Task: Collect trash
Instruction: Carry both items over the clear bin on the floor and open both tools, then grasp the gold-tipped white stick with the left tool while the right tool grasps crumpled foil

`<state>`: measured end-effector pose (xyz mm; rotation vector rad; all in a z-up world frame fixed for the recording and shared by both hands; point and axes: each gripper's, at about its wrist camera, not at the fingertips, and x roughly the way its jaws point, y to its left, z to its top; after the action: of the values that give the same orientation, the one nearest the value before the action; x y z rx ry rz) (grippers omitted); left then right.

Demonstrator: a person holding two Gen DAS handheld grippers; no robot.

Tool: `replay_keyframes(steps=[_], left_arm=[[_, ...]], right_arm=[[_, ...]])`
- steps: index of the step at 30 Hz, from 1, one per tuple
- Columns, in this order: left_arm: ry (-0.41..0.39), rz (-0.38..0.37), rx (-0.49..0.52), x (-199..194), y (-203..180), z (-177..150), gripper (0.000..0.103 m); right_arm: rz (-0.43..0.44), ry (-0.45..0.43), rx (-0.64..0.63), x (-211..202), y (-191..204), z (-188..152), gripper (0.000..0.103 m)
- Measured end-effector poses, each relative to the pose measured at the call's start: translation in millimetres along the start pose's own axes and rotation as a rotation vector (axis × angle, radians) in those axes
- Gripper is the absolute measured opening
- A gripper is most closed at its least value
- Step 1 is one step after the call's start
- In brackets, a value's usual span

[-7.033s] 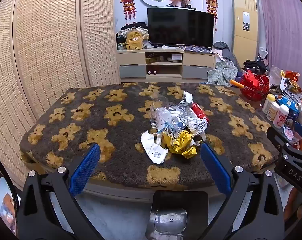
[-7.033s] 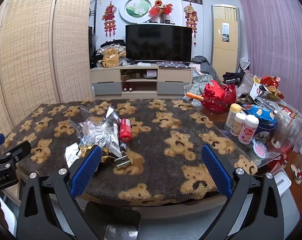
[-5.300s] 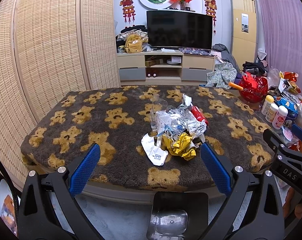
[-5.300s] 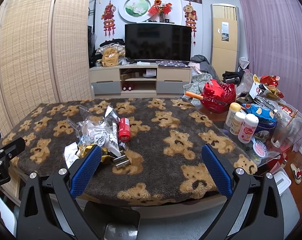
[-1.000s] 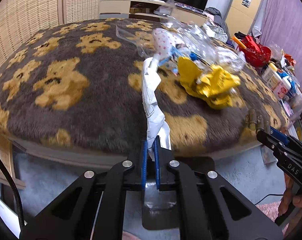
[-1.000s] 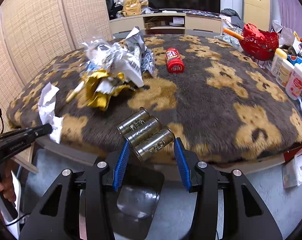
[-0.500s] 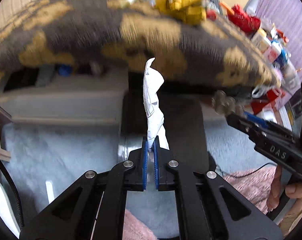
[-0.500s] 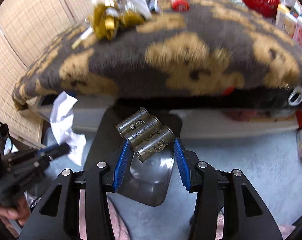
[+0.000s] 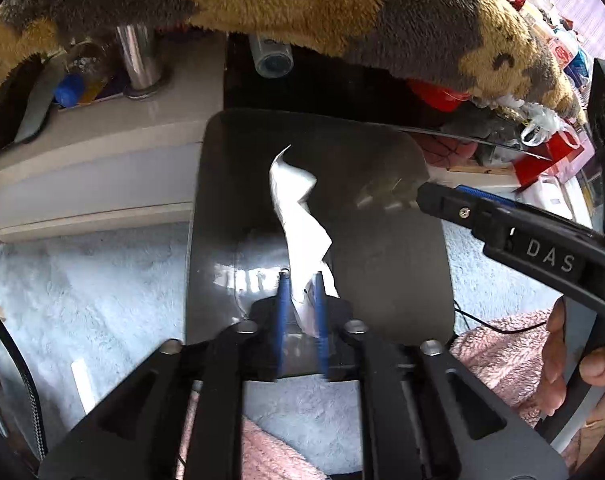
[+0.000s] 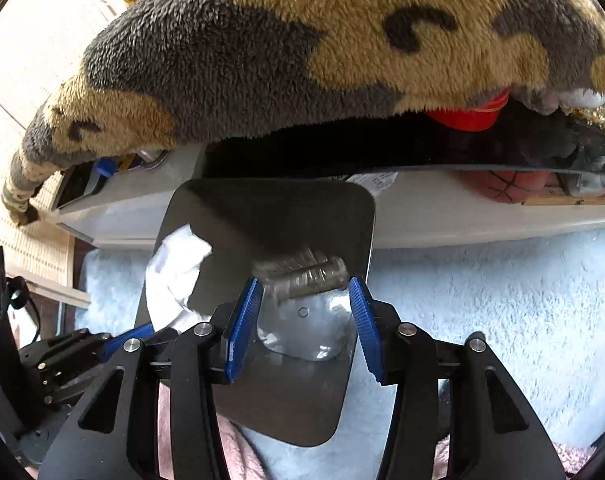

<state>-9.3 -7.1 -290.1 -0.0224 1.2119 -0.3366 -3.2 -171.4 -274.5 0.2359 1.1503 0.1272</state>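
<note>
While both hand-held grippers open | white wrapper (image 9: pixel 298 216), cans (image 10: pixel 302 276) loose | bin (image 9: pixel 402 280) beneath blanket (image 9: pixel 342 0)

Bear-print blanket (image 10: pixel 262 60) above pale blue rug (image 10: pixel 502 300)

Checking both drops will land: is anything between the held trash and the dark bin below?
Nothing visible is. The white wrapper between the opening left gripper and the blurred metal cylinders at the opening right gripper hang over the bin, its mouth clear.

Both grippers tilted steeply down; left gripper (image 9: pixel 301 280) jaws opening, right gripper (image 10: pixel 305 312) jaws opening too.
</note>
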Motion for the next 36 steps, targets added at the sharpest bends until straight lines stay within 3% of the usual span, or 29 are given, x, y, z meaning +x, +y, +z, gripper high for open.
replay_keyframes(steps=[2,5,7,9,10,12,13,20,31,36], left_arm=[[-0.013,0.004,-0.003,-4,0,0,0.034],[-0.02,0.002,-0.02,-12,5,1,0.037],[-0.036,0.005,-0.028,-21,7,2,0.045],[-0.053,0.006,-0.034,-31,9,5,0.063],[-0.071,0.015,-0.038,-39,10,6,0.069],[-0.111,0.032,-0.039,-57,13,9,0.09],[-0.127,0.041,-0.038,-65,14,12,0.095],[-0.224,0.085,-0.027,-113,17,33,0.095],[-0.36,0.065,-0.061,-151,38,107,0.093],[-0.363,0.054,-0.068,-139,46,141,0.074]], right_arm=[[-0.004,-0.006,0.0,-1,-1,3,0.058],[-0.004,-0.026,0.001,-9,1,7,0.065],[-0.001,-0.046,0.0,-16,2,10,0.069],[-0.015,-0.093,-0.004,-31,3,14,0.076],[-0.023,-0.113,-0.009,-37,4,16,0.083],[-0.053,-0.194,-0.027,-60,6,21,0.097],[-0.063,-0.227,-0.032,-68,8,23,0.098],[-0.072,-0.403,-0.009,-128,9,51,0.099],[-0.074,-0.514,-0.079,-144,35,113,0.097],[-0.024,-0.497,-0.081,-134,42,141,0.082]])
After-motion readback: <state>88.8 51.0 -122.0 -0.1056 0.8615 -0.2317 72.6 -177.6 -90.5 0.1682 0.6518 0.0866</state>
